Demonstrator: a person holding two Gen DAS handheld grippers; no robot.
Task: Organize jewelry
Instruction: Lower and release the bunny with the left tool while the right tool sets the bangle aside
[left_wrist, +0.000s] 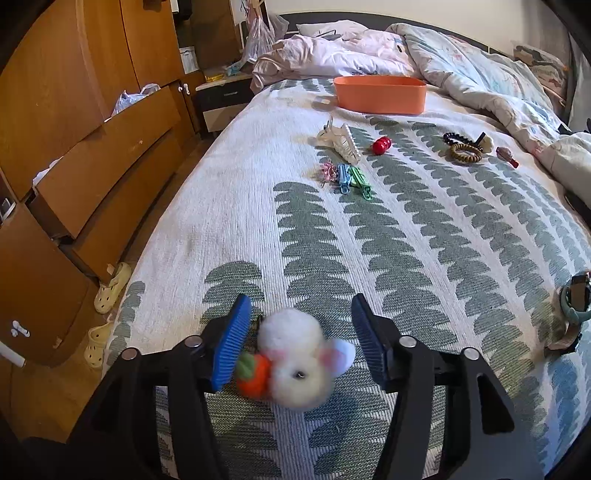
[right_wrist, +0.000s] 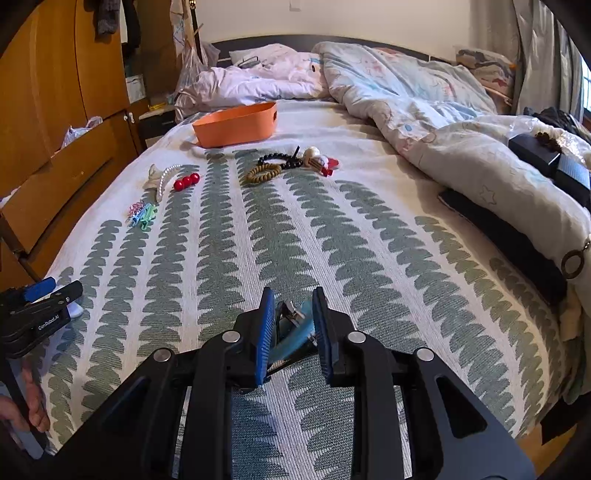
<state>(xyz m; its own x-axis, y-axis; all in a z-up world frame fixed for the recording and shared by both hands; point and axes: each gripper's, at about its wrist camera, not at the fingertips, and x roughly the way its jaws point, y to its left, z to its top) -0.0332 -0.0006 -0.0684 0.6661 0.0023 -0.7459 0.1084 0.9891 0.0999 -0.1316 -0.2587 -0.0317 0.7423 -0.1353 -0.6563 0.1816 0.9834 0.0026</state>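
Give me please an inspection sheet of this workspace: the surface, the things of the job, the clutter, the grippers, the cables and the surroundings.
Surface: bedspread, white with green leaf rows.
Job's things: orange bin at the far end; pearl claw clip, red beads, pastel clips, coiled hair tie and black bead bracelet lying loose; fluffy bunny hair tie; teal watch.
Clutter: rumpled duvet; black bag.
Grippers: left gripper open, pads either side of the bunny tie, not closed on it; right gripper closed on the watch.
Cables: nothing seen.
Surroundings: wooden wardrobe; nightstand; slippers on the floor.
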